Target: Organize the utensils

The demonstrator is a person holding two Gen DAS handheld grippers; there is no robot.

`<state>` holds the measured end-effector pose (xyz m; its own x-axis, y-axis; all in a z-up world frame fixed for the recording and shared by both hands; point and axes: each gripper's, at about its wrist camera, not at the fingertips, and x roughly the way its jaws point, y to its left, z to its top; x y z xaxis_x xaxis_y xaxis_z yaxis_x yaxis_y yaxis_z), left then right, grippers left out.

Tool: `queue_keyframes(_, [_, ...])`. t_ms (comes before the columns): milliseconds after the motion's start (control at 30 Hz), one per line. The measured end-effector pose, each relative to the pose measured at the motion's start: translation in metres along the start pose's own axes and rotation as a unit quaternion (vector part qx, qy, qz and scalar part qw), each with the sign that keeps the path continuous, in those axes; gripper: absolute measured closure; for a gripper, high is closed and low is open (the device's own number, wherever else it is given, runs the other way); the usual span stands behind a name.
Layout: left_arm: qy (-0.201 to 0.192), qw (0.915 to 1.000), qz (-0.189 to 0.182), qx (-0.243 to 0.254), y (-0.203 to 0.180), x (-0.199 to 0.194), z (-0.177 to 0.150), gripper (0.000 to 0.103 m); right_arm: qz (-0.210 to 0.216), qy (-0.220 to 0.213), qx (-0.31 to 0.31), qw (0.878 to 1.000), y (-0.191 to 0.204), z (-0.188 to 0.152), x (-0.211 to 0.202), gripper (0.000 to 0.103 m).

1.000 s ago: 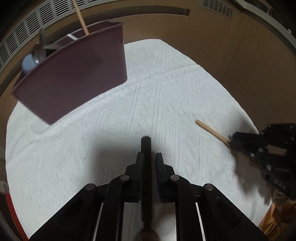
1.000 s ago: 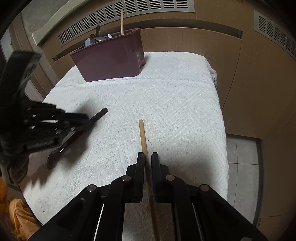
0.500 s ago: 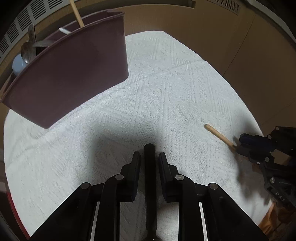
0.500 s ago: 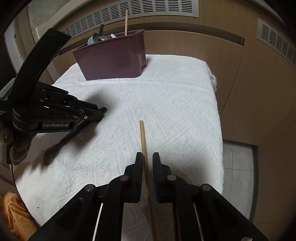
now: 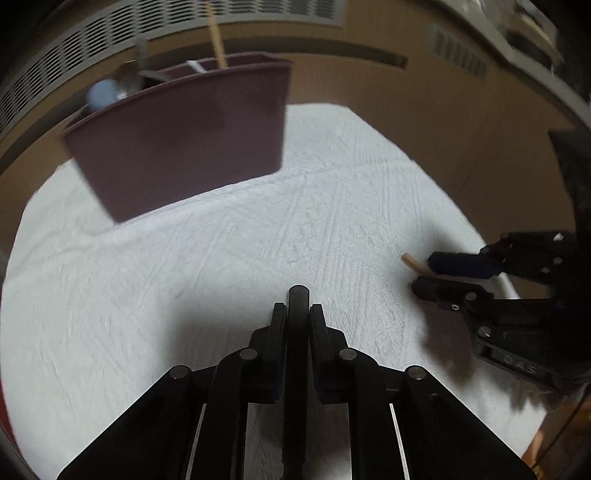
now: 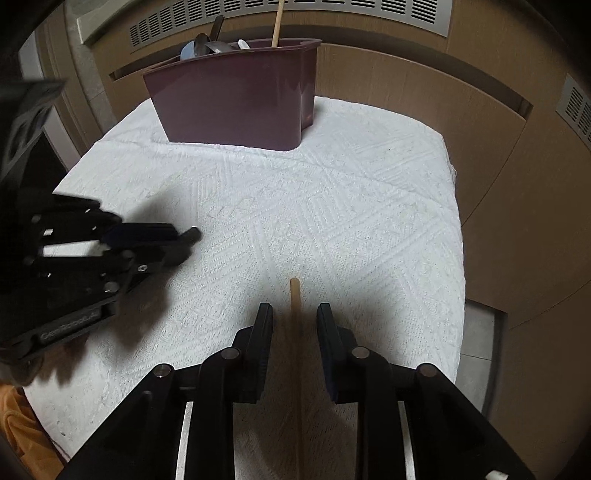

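The left gripper (image 5: 298, 314) is clamped on a black utensil handle (image 5: 298, 295), raised over the white cloth (image 5: 184, 295) short of the maroon caddy (image 5: 184, 147); carrying looks underway, and lowering it in comes next. The right gripper (image 6: 294, 325) has fingers apart astride a wooden stick (image 6: 295, 295) lying on the cloth, unclamped, so it needs closing to lift.

Utensil holder (image 6: 236, 99): set at the far end of the cloth-covered table (image 6: 369, 206), left of centre.
Utensils in holder (image 6: 212, 42): stood inside it, a wooden stick (image 6: 277, 22) to their right.
Chopstick (image 6: 295, 332): laid at the near edge, between the parted fingers of the right gripper (image 6: 293, 317).
Dark-handled utensil (image 5: 298, 321): clamped in the left gripper (image 5: 298, 321), which is placed left of the right gripper.
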<state>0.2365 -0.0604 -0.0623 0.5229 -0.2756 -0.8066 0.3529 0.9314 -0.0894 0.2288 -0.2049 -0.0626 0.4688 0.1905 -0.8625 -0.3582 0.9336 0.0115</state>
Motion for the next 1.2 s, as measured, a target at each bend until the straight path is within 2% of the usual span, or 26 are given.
queue_keyframes(67, [-0.034,0.9993,0.006,-0.017,0.004,-0.016,-0.004,0.091,-0.004,0.001,-0.002,1.000,0.003,-0.002,-0.001,0.094])
queue_keyframes(167, [-0.085,0.9958,0.020,-0.027,0.011,-0.047,-0.008,0.091,0.007,-0.002,0.007,1.000,0.006,-0.006,-0.007,0.097])
queue_keyframes(367, [-0.140,0.9892,0.038,-0.022,0.010,-0.103,-0.016,0.091,0.024,-0.040,0.017,0.999,0.020,-0.011,-0.042,0.097])
queue_keyframes(467, [-0.162,0.9854,0.049,-0.019,0.006,-0.119,-0.019,0.091,0.028,-0.074,0.016,0.997,0.027,-0.012,-0.073,0.097])
queue_keyframes(633, [-0.194,0.9798,0.034,-0.034,0.008,-0.151,-0.022,0.091,0.033,-0.120,0.004,0.992,0.039,-0.009,-0.113,0.097])
queue_keyframes(767, [-0.228,0.9723,0.032,-0.042,0.009,-0.178,-0.020,0.096,0.031,-0.161,-0.006,0.986,0.051,-0.001,-0.145,0.097])
queue_keyframes(967, [-0.283,0.9578,0.045,-0.026,0.003,-0.218,-0.006,0.096,0.032,-0.237,-0.017,0.971,0.061,0.022,-0.194,0.098])
queue_keyframes(1100, [-0.296,0.9529,0.053,-0.037,0.013,-0.231,-0.001,0.096,0.037,-0.265,-0.014,0.963,0.060,0.036,-0.214,0.098])
queue_keyframes(1167, [-0.283,0.9571,0.047,-0.040,0.020,-0.229,-0.001,0.096,0.038,-0.268,-0.012,0.963,0.059,0.037,-0.217,0.098])
queue_keyframes(1200, [-0.267,0.9622,0.037,-0.039,0.025,-0.225,-0.002,0.094,0.036,-0.267,-0.011,0.963,0.057,0.036,-0.217,0.098])
